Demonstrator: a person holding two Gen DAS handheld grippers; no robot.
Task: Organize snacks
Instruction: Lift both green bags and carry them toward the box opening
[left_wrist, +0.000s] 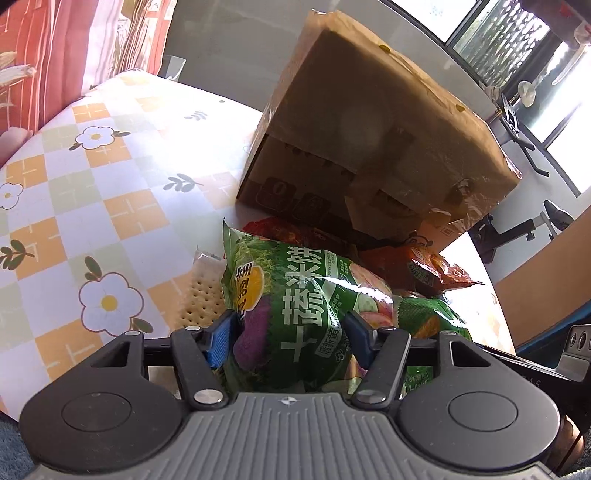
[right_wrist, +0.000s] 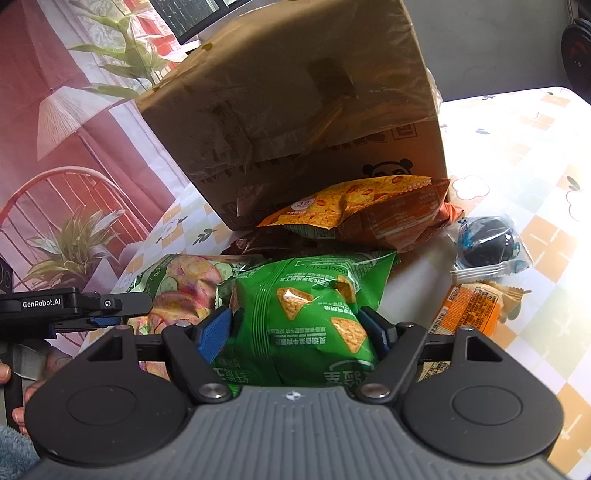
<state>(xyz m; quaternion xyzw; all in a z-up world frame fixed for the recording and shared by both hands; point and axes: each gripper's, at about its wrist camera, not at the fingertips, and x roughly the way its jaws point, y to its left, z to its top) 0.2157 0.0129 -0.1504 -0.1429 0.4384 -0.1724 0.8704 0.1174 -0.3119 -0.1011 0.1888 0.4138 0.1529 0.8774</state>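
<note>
Left gripper (left_wrist: 290, 338): clenched on the green rice-cracker bag (left_wrist: 295, 295), blue pads pressed into both sides of the pack. Bag sits at the near edge of the table (left_wrist: 110, 184), which carries a checked floral cloth.

Right gripper (right_wrist: 299, 330): clenched on the green corn-chip bag (right_wrist: 310, 306), just beside the rice-cracker bag.

Cardboard box (left_wrist: 369, 122): tipped toward the cameras, standing behind the pile of snacks; its lower edge overhangs them.

Orange snack bag (right_wrist: 365, 210): lies against the foot of the box. A dark red pack (left_wrist: 288, 230) is partly hidden beneath it; contents cannot be made out.

Cracker sleeve (left_wrist: 201, 291): flat on the cloth, touching the rice-cracker bag's left side.

Dark round sweet in clear wrap (right_wrist: 487, 240) and small orange packet (right_wrist: 469, 306): on the cloth to the right, apart from the pile.
</note>
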